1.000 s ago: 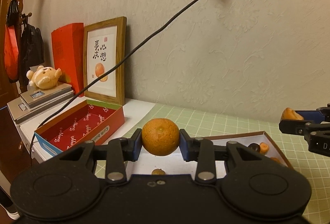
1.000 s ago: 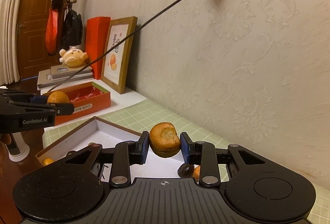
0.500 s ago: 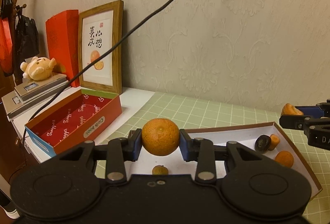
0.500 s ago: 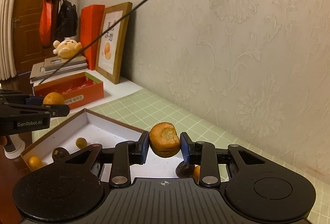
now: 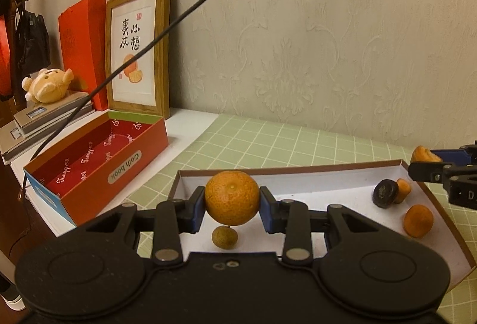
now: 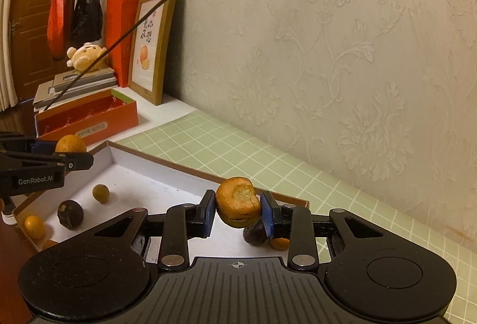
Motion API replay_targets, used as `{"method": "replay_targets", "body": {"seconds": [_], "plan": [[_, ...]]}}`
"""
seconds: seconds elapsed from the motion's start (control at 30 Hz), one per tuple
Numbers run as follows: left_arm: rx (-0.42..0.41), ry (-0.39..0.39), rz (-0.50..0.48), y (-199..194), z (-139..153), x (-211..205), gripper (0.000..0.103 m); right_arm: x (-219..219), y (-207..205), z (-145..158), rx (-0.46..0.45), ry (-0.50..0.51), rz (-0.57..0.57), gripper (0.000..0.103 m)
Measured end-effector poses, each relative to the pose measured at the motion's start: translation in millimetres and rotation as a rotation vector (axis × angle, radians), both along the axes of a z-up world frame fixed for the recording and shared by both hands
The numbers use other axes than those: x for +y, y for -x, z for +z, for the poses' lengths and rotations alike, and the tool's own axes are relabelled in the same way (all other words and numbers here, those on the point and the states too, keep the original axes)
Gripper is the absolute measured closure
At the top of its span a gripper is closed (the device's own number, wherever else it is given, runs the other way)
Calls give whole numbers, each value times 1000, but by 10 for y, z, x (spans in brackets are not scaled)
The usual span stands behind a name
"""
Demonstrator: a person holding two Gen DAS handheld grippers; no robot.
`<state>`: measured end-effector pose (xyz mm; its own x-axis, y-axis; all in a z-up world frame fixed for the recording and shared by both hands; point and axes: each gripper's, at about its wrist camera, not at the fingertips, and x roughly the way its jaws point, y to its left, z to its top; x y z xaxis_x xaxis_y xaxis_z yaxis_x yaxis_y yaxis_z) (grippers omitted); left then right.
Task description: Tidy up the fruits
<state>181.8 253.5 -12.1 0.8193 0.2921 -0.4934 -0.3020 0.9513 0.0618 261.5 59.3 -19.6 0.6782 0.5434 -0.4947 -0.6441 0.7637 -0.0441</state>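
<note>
My left gripper (image 5: 232, 198) is shut on a round orange tangerine (image 5: 232, 197), held above the left end of a shallow white-lined box (image 5: 313, 190). Below it in the box lies a small brownish-green fruit (image 5: 224, 237). My right gripper (image 6: 238, 206) is shut on a dull orange, dented fruit (image 6: 238, 201) over the box's right end (image 6: 167, 166). At the box's right end lie a dark fruit (image 5: 385, 192) and two orange pieces (image 5: 418, 220). The right wrist view also shows a dark fruit (image 6: 70, 213), a small brown one (image 6: 100, 193) and an orange one (image 6: 34, 227) at the left end.
An open red box (image 5: 98, 163) marked "Cloth book" stands left of the green grid mat (image 5: 268, 145). Behind it are a framed picture (image 5: 138, 49), a red bag (image 5: 83, 49), a plush toy (image 5: 47, 85) on stacked scales, and a black cable (image 5: 179, 20) crossing overhead. The patterned wall is close behind.
Both grippers have sunk toward the white-lined box and moved forward, each keeping its fruit. More of the box's inside and its fruits shows now.
</note>
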Motion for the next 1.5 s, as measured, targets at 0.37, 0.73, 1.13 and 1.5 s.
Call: {"method": "replay_targets", "body": {"seconds": [0.37, 0.73, 1.13, 1.5], "plan": [[34, 10, 15, -47, -99, 26, 76, -19, -115, -136, 34, 19, -1, 70], [-84, -48, 81, 78, -89, 23, 6, -42, -126, -227, -37, -13, -40, 0], [-58, -30, 79, 41, -120, 80, 6, -76, -148, -244, 21, -38, -34, 0], [-71, -32, 102, 144, -28, 30, 6, -138, -94, -158, 40, -40, -47, 0]]}}
